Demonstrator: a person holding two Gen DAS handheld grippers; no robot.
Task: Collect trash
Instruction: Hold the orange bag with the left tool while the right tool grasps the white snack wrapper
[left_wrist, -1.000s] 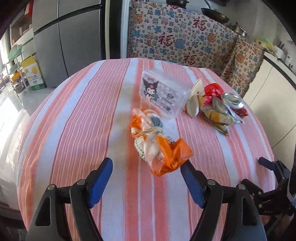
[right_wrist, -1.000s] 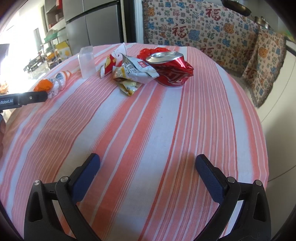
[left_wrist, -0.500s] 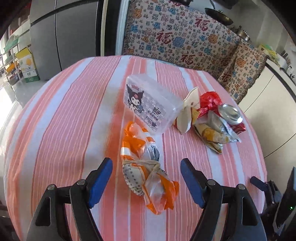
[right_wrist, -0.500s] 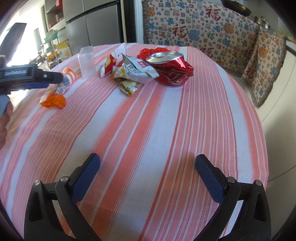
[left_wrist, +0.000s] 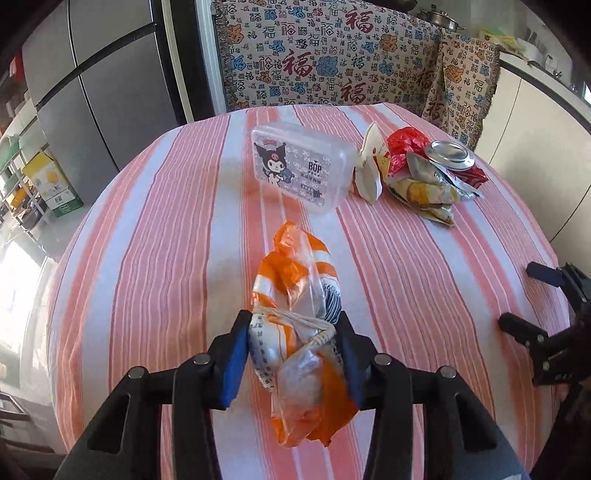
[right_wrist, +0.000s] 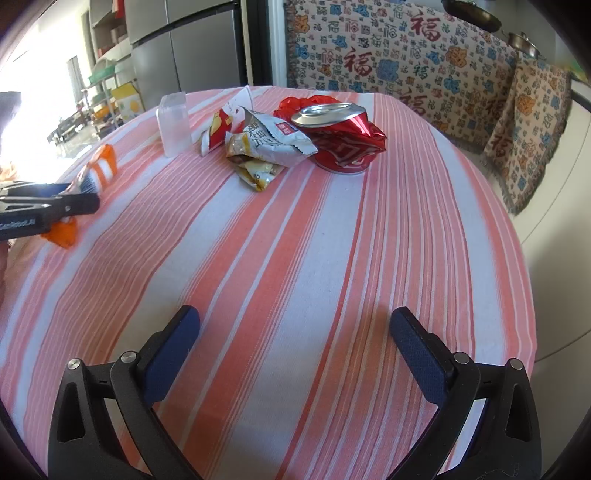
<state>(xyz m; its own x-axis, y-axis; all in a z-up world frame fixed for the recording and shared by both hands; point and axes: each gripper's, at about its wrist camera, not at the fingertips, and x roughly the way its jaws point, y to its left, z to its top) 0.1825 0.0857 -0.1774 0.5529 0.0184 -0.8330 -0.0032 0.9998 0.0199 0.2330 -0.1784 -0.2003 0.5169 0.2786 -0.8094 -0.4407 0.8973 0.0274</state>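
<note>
Because its fingers pinch the tied orange bag mid-table for lifting, the left gripper grips at the string; the right gripper waits spread near the table's edge

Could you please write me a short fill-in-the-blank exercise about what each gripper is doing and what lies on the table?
1. The left gripper has its jaws shut on the ____ plastic bag.
2. The right gripper has its jaws ____, holding nothing.
3. The crushed can is ____ in colour.
4. The cartoon box lies on the ____ tablecloth.

Missing words: orange; open; red; striped
</note>
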